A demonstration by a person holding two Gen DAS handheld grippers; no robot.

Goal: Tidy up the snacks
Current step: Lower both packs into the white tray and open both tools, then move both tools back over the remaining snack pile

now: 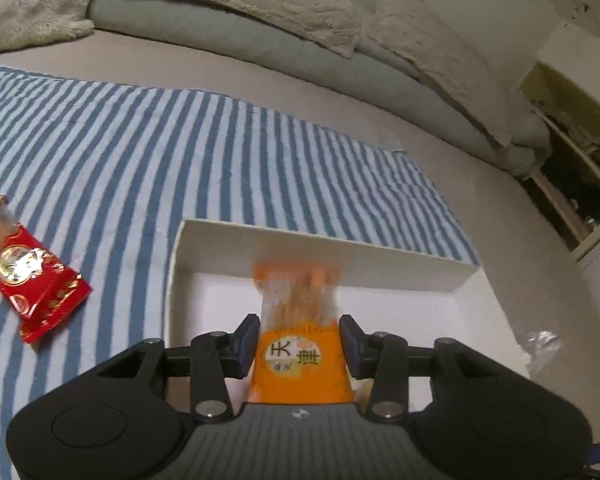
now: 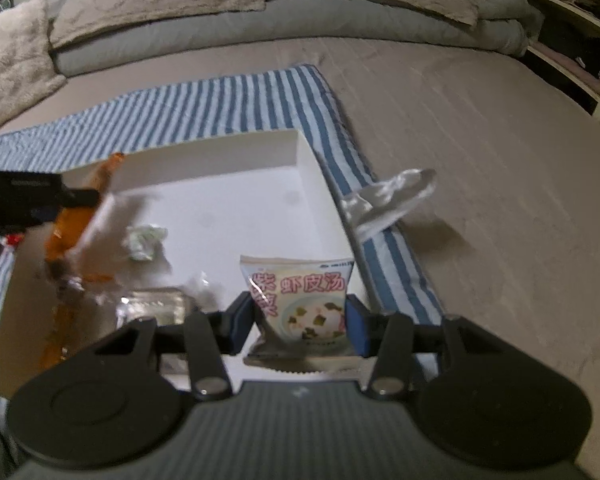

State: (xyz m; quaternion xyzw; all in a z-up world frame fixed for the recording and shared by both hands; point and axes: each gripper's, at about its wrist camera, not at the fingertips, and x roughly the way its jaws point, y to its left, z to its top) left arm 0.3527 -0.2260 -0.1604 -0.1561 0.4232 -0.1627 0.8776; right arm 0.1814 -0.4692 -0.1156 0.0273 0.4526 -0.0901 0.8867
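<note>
Setting: white shallow box (image 2: 300, 152) on a blue-striped cloth (image 1: 140, 140) spread over a bed.
Left gripper (image 1: 299, 344): tilted down over the box; orange snack packet (image 1: 296, 376) between the pads. Packet blurred, right pad apparently just off its edge, so probably slack rather than pinching; looks like the moment of letting go.
Right gripper (image 2: 300, 324): clamped on the white soup sachet (image 2: 304, 304), both pads pressed to its sides, sachet creased at the grip.
Done so far: a small green-white wrapped item (image 2: 144, 242) and a clear-wrapped silvery pack (image 2: 156, 304) already inside the box, toward its left half.
In hand: orange packet over the box's left part, sachet over its near right part; neither clearly resting on the box floor.
Left to do: red foil packet (image 1: 36, 276) lying on the cloth, well to the left of the box; a silvery wrapper (image 2: 384, 200) on the cloth just outside the right wall. Roughly midway, by this count.
Orange packet, axis: long axis running away from the left gripper toward the far wall, clear-windowed end forward, label end nearest the camera.
Sachet, axis: upright in the grip, printed face toward the right wrist camera, serrated edge at the bottom.
Red packet, axis: lying flat, on a diagonal across the stripes.
</note>
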